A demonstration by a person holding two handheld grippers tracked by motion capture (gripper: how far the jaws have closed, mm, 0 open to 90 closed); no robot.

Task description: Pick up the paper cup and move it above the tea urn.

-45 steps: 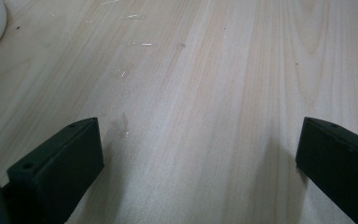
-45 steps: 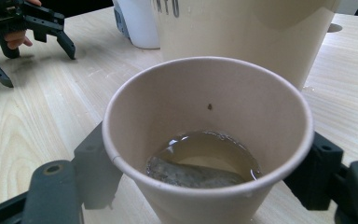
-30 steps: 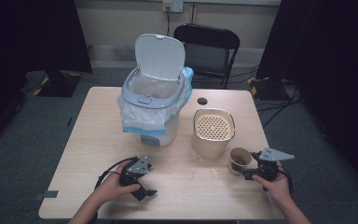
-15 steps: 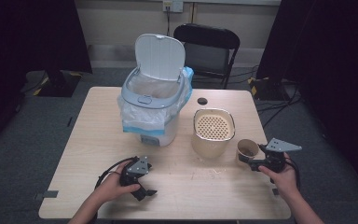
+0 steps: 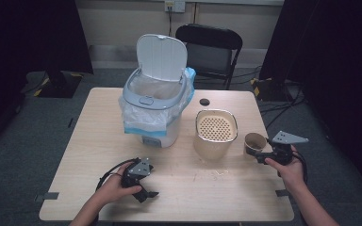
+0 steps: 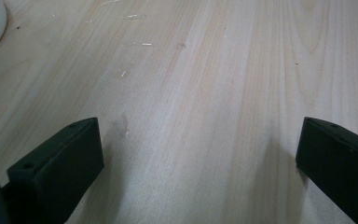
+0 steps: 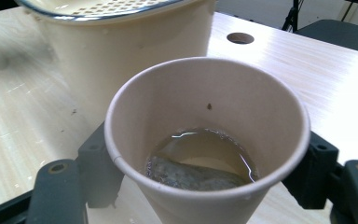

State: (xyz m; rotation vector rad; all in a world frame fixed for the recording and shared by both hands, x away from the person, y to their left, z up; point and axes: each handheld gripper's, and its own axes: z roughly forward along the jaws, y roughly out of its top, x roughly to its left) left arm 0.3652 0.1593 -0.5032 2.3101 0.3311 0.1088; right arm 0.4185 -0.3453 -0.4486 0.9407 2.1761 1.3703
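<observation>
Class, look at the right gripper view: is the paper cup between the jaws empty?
No: the cup holds a little clear liquid with a soggy lump lying at its bottom.

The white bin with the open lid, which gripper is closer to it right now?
Left. The left gripper rests on the table just in front of the white bin; the right gripper, holding the paper cup, is beyond the beige container.

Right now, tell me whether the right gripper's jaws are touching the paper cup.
Touching. In the right gripper view the right gripper has a black jaw pressed against each side of the paper cup, holding it with liquid inside.
</observation>
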